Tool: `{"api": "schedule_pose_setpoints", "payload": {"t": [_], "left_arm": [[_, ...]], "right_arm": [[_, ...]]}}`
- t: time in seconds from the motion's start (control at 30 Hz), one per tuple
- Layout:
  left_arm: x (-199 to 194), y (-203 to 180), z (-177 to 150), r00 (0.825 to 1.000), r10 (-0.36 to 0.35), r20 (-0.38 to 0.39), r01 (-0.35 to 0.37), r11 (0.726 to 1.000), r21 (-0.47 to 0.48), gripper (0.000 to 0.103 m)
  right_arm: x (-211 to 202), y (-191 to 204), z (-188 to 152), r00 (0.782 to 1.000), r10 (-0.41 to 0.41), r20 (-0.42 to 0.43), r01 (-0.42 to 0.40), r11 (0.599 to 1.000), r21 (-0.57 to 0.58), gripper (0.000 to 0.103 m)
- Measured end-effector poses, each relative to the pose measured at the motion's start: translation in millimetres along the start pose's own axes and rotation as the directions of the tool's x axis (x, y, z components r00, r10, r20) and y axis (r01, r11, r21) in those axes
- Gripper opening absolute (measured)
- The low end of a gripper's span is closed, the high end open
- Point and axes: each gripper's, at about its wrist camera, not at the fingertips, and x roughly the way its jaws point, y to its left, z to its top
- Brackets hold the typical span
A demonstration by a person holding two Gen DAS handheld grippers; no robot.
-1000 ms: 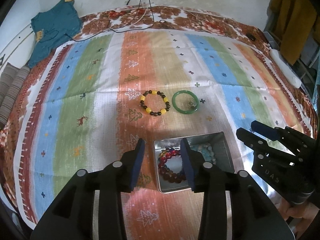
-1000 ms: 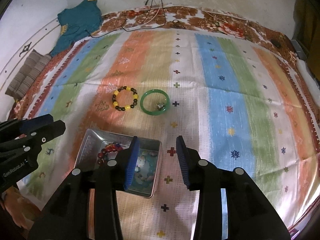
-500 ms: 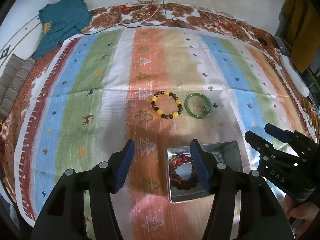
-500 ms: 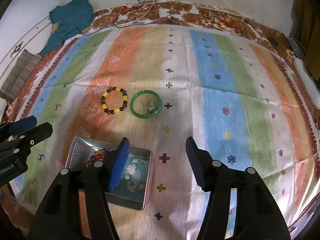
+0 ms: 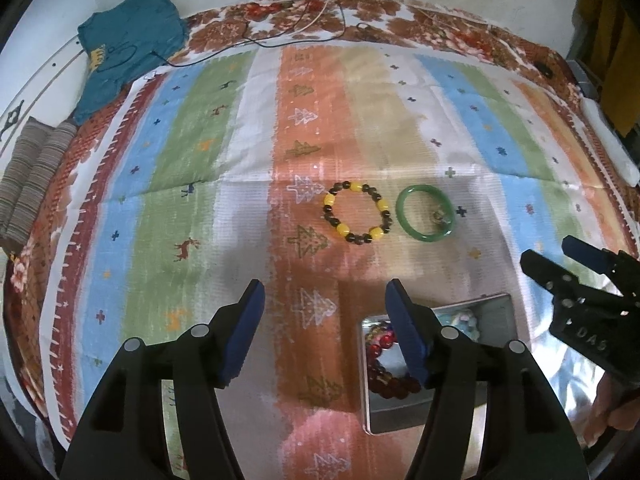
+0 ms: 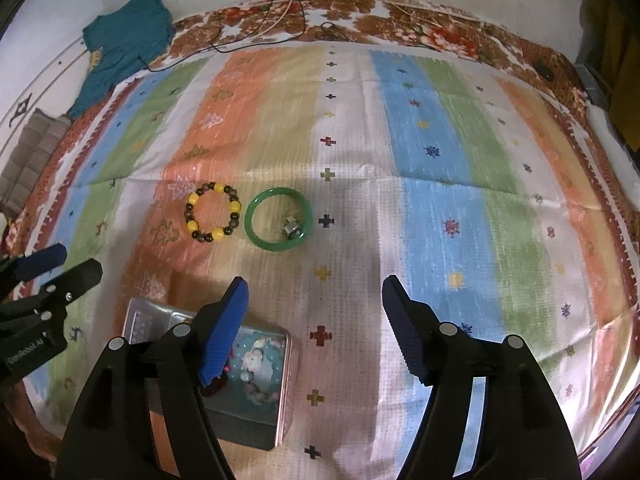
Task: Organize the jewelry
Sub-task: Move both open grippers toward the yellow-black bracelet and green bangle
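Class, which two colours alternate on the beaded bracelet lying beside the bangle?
Yellow and dark brown beads on the beaded bracelet; clearest in the left wrist view.

Both wrist cameras are looking steeply down from close above the striped cloth [image 5: 240, 128]. Both are sharing the mid-frame bracelets [image 5: 357, 213] and the tin [image 6: 285, 364] at lower frame; each is catching the other gripper at its edge.

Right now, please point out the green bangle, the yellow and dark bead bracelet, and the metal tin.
green bangle [image 6: 262, 238]: right wrist view, on its near-left rim.
bead bracelet [image 5: 329, 200]: left wrist view, on a yellow bead.
metal tin [image 5: 494, 305]: left wrist view, on its far wall.
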Motion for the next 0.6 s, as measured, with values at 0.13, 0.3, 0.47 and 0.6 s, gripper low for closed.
{"api": "schedule_pose_setpoints", "payload": {"t": [0.13,0.3,0.47,0.6], "left_arm": [[9,2,6,1.0,-0.008,-0.009,0.008,1.0,-0.001,0.064],[23,2,12,0.999,0.013,-0.033,-0.013,1.0,0.003,0.064],[38,7,19,0.998,0.029,-0.053,-0.029,1.0,-0.004,0.064],[48,8,24,0.997,0.034,-0.07,-0.034,0.999,-0.005,0.064]], "right_arm": [[5,4,5,1.0,-0.004,-0.006,0.004,1.0,-0.015,0.072],[13,2,13,1.0,-0.013,-0.016,0.012,1.0,-0.022,0.073],[23,-1,20,0.999,-0.021,-0.028,0.02,1.0,-0.018,0.073],[33,-2,27,0.999,-0.027,-0.035,0.026,0.999,-0.019,0.073]]}}
